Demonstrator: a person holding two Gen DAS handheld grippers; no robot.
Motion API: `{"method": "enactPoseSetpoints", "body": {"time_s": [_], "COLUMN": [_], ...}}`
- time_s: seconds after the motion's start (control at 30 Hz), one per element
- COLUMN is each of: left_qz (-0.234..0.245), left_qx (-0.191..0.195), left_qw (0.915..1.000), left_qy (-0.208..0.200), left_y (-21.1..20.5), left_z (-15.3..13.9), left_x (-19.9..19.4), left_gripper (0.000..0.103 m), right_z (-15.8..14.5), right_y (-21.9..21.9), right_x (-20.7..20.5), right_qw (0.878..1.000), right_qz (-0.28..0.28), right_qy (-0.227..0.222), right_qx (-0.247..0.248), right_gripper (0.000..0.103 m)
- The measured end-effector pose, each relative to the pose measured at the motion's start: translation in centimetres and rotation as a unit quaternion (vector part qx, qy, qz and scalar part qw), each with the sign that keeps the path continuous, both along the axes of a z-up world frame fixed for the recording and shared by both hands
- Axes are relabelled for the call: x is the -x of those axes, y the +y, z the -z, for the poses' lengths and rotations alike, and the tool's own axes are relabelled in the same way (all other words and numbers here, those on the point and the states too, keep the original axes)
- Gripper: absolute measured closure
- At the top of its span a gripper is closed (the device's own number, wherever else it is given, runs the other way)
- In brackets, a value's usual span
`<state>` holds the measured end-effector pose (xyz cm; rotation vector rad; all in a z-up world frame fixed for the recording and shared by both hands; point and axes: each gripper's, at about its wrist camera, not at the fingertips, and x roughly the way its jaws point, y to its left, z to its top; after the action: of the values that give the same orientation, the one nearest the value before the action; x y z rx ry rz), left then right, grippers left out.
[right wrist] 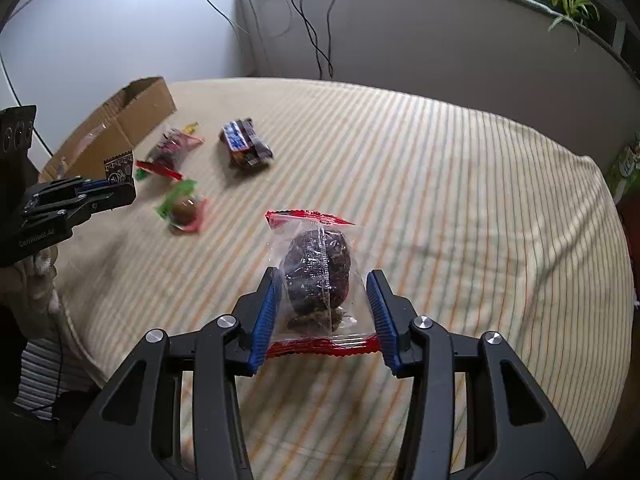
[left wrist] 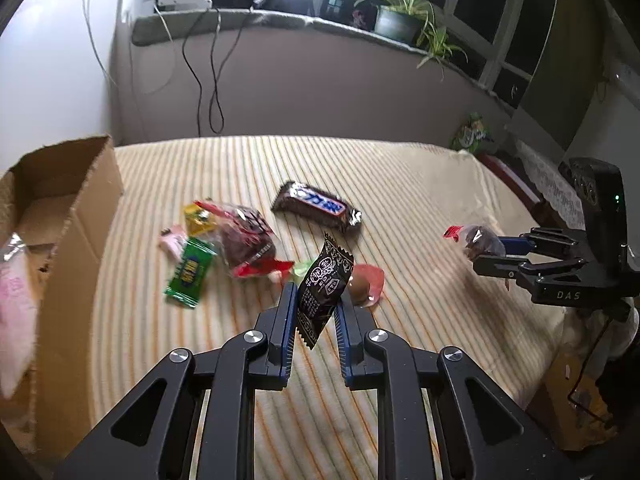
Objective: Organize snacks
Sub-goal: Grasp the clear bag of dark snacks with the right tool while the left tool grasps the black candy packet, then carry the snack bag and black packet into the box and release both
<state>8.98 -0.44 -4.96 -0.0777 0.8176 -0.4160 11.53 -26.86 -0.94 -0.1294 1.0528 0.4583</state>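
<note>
My left gripper is shut on a black sachet that stands upright between its pads, lifted above the striped blanket. The right wrist view shows that gripper at the left edge, beside the cardboard box. My right gripper is shut on a clear packet with red ends and a dark round cake; both pads touch the wrapper. From the left wrist camera it holds this packet just above the blanket.
Loose snacks lie on the blanket: a chocolate bar, a second clear cake packet, a green packet, a yellow sweet and a red packet with a brown ball. The open box holds a pink packet.
</note>
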Motion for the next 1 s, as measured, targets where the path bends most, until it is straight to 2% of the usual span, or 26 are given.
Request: {"method": "enactPoseSetpoints", "body": {"time_s": [0.27,0.57,1.0], "left_qz": [-0.032,-0.088,-0.187], "left_qx": [0.005,0.003,-0.024], "left_qw": [0.9991,0.995,0.9798], "left_qy": [-0.028,-0.047,-0.066], "left_y": [2.5,7.7,14.8], "left_z": [-1.8,-3.2,-3.8], "left_x": [0.8,1.5,2.6], "left_gripper": [0.086,0.086,0.086], "right_z": [-2.2,-4.6,-7.8], "right_y": [3.0,9.1,20.1], "right_x": [-0.9,-2.6,-5.4], "right_qw": [0.999,0.995,0.981], "right_qz": [-0.028,-0.078,-0.17], "right_qy": [-0.023,-0.051,-0.077], "right_qx": [-0.016,-0.029,-0.06], "right_gripper": [0.057,0.057,0.057]}}
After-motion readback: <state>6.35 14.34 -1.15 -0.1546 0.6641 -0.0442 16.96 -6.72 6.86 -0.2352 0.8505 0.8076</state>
